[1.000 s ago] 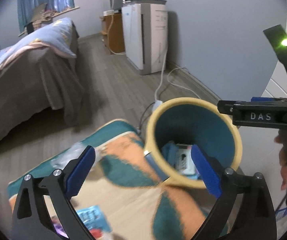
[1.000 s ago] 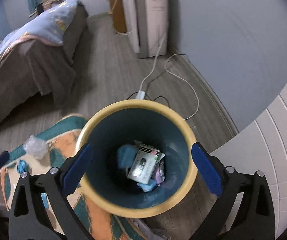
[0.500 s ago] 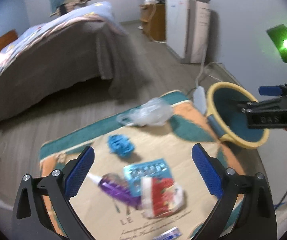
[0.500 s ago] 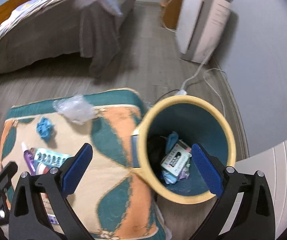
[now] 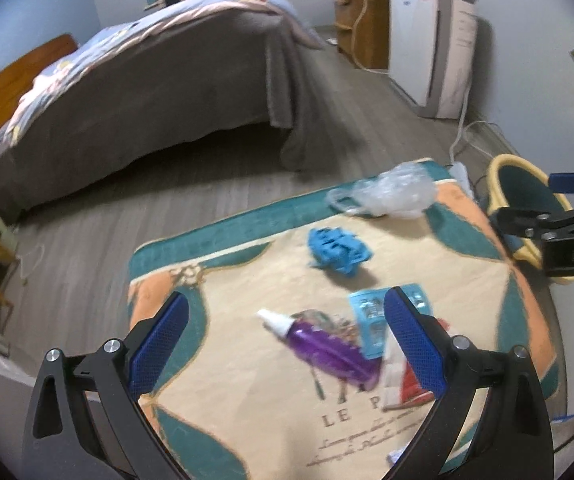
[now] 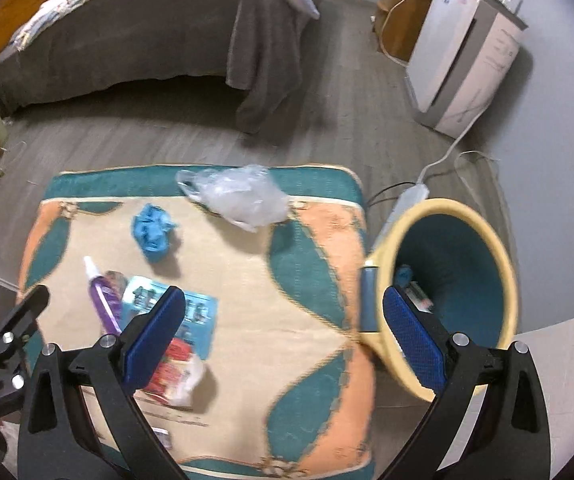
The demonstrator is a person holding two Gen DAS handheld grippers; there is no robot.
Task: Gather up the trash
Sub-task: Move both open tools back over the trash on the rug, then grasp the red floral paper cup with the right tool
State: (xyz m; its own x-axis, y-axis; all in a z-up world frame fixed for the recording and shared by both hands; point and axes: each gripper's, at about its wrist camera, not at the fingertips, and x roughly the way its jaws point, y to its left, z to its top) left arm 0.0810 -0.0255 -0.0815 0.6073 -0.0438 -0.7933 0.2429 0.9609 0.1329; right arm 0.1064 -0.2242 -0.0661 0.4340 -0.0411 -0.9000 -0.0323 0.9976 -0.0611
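Observation:
Trash lies on a patterned rug (image 5: pixel 247 380) (image 6: pixel 307 360): a clear plastic bag (image 5: pixel 387 194) (image 6: pixel 243 194), a crumpled blue wad (image 5: pixel 337 250) (image 6: pixel 153 232), a purple tube with a white cap (image 5: pixel 323 350) (image 6: pixel 103 296), a light blue packet (image 5: pixel 371 320) (image 6: pixel 195 316) and a red and white wrapper (image 5: pixel 401 384) (image 6: pixel 177 372). A yellow bin with a teal inside (image 5: pixel 523 192) (image 6: pixel 455 280) stands at the rug's right edge and holds some trash. My left gripper (image 5: pixel 285 344) is open above the purple tube. My right gripper (image 6: pixel 283 334) is open above the rug, left of the bin.
A bed with a brown cover (image 5: pixel 147 92) (image 6: pixel 147 32) stands beyond the rug. A white appliance (image 5: pixel 431 48) (image 6: pixel 467 64) stands by the wall, its cable and a power strip (image 6: pixel 409 196) on the wood floor near the bin. A wooden cabinet (image 5: pixel 361 28) is behind it.
Both grippers have swung left, away from over the bin, and now look over the rug with its trash. Both stayed open and empty.

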